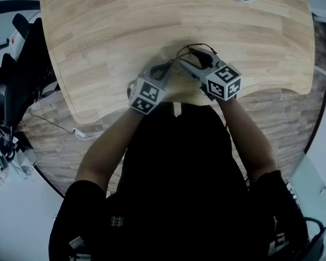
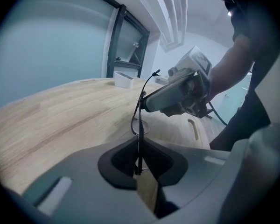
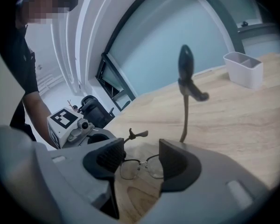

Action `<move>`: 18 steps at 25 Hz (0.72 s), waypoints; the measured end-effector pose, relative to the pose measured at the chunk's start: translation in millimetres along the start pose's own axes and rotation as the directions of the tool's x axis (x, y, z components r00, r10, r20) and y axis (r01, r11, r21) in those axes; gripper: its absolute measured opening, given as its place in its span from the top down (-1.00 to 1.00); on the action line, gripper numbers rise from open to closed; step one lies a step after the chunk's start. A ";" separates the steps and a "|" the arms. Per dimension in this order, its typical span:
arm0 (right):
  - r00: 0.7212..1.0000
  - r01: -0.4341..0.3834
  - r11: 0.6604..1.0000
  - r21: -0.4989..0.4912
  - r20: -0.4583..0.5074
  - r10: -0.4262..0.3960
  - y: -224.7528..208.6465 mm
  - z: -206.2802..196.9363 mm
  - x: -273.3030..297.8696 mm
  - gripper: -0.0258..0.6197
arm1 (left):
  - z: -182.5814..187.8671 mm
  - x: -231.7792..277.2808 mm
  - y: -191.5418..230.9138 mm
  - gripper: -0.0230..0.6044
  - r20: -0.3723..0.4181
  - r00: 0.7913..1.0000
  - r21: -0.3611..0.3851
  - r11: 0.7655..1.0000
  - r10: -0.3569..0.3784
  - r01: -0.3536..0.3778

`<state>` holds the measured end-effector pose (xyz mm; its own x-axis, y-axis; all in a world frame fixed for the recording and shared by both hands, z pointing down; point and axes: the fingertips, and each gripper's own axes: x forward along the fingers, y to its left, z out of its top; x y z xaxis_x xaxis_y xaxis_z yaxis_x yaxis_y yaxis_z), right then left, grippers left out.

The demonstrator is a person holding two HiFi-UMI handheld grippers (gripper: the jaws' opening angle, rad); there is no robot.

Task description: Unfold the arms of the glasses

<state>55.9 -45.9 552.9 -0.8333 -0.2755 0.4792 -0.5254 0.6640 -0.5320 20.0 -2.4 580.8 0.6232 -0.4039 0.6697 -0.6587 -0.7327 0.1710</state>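
The thin dark-framed glasses lie near the front edge of the wooden table, between my two grippers. My left gripper is shut on the frame; in the left gripper view a thin dark bar of the glasses runs between the nearly closed jaws. My right gripper is open. In the right gripper view the lenses show in the gap between its pads, untouched. One arm of the glasses stands up; a second, shorter one sticks out near the left gripper.
A small white container stands at the far side of the table, also in the left gripper view. A dark office chair and cables are on the floor to the left. The table's front edge has a cut-out by my body.
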 end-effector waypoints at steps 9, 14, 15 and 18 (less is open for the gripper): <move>1.000 -0.025 1.000 -0.003 0.009 0.025 18.8 6.7 -3.8 0.22 | 1.7 -5.6 -2.9 0.70 -0.006 1.000 0.010 1.000 0.008 -0.008; 0.999 -0.038 0.999 -0.023 0.008 0.038 28.3 9.8 -4.6 0.22 | 3.2 -14.5 -4.6 0.65 0.003 1.000 0.020 1.000 0.021 -0.021; 0.999 -0.041 0.999 -0.028 0.009 0.041 30.7 10.9 -5.1 0.22 | 3.1 -17.3 -5.1 0.65 0.003 1.000 0.020 0.999 0.024 -0.024; 0.999 -0.049 0.998 -0.047 0.006 0.050 37.7 14.5 -7.5 0.22 | 5.0 -25.7 -6.5 0.63 0.015 0.999 0.018 0.999 0.036 -0.037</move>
<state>39.9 -28.9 519.1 -0.8593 -0.2463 0.4482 -0.4751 0.7090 -0.5212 10.3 10.0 558.9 0.6053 -0.4385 0.6643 -0.6731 -0.7275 0.1331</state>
